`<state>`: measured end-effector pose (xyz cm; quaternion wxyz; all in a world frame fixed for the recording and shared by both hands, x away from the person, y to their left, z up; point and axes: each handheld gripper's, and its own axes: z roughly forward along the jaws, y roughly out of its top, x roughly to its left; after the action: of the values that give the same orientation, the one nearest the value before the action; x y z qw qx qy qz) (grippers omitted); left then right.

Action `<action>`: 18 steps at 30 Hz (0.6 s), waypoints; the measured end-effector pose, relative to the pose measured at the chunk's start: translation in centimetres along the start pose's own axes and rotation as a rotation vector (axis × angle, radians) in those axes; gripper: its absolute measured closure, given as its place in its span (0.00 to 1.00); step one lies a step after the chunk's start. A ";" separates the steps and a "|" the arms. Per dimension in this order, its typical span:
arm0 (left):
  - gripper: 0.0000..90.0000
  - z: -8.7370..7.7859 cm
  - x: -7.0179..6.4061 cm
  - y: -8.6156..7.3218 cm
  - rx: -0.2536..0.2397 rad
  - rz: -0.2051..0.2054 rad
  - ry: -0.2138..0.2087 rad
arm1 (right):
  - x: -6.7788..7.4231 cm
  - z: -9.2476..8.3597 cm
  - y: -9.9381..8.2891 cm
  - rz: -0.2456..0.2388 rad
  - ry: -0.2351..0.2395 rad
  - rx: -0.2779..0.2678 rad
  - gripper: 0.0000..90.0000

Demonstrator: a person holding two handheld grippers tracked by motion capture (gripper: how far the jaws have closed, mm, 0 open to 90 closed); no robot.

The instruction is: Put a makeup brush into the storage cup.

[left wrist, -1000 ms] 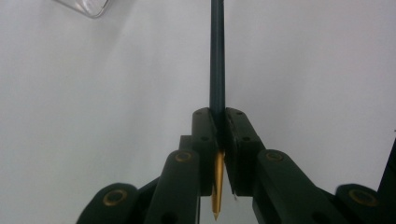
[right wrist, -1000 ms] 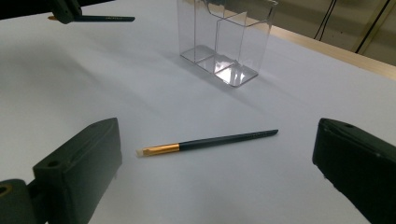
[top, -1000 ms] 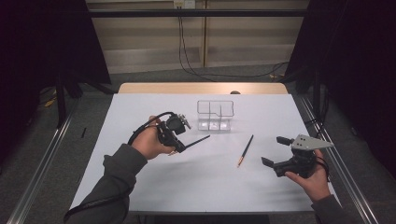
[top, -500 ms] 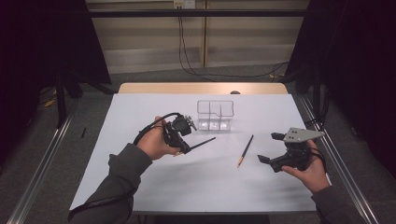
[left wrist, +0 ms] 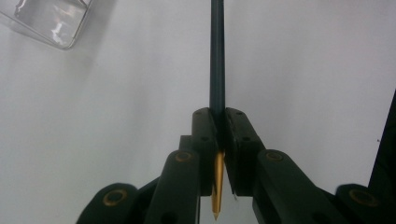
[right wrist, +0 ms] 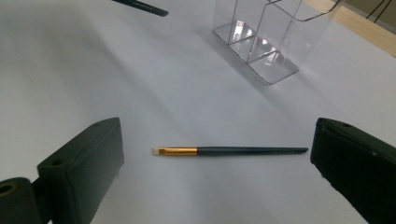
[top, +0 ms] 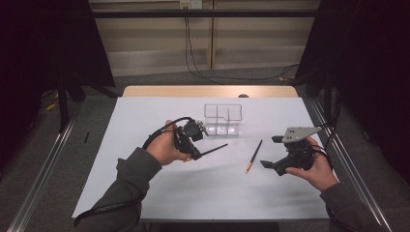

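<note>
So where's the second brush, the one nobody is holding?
In the high view the loose brush lies flat on the white table, right of centre, between the clear organiser and the right tongs, which stand open facing it.

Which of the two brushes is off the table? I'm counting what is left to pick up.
The brush clamped in the left gripper, handle sticking out. The other brush lies flat on the table before the open right gripper.

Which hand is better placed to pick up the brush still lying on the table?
Right. The right claw is open and faces the lying brush, which sits between its jaws in the right gripper view. The left claw is already shut on another brush, so it is probably not free.
</note>
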<state>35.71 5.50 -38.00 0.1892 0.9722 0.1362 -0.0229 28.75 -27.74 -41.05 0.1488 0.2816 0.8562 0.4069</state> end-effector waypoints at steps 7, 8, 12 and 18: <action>0.93 0.1 -0.4 0.6 0.003 0.017 -0.007 | 0.2 0.5 1.1 -0.028 0.022 0.024 0.04; 0.93 0.1 -0.3 0.7 0.010 0.035 -0.007 | 0.3 0.6 1.3 -0.025 0.027 0.026 0.05; 0.93 0.2 -0.5 1.1 0.010 0.036 -0.006 | 0.6 1.3 2.0 -0.050 0.058 0.056 0.07; 0.93 0.5 -0.8 1.6 0.019 0.065 -0.017 | 0.9 2.0 3.0 -0.090 0.082 0.071 0.09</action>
<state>35.41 3.67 -37.77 0.1817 0.9776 0.1026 -0.0265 30.13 -24.43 -39.98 0.1219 0.2311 0.8872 0.3802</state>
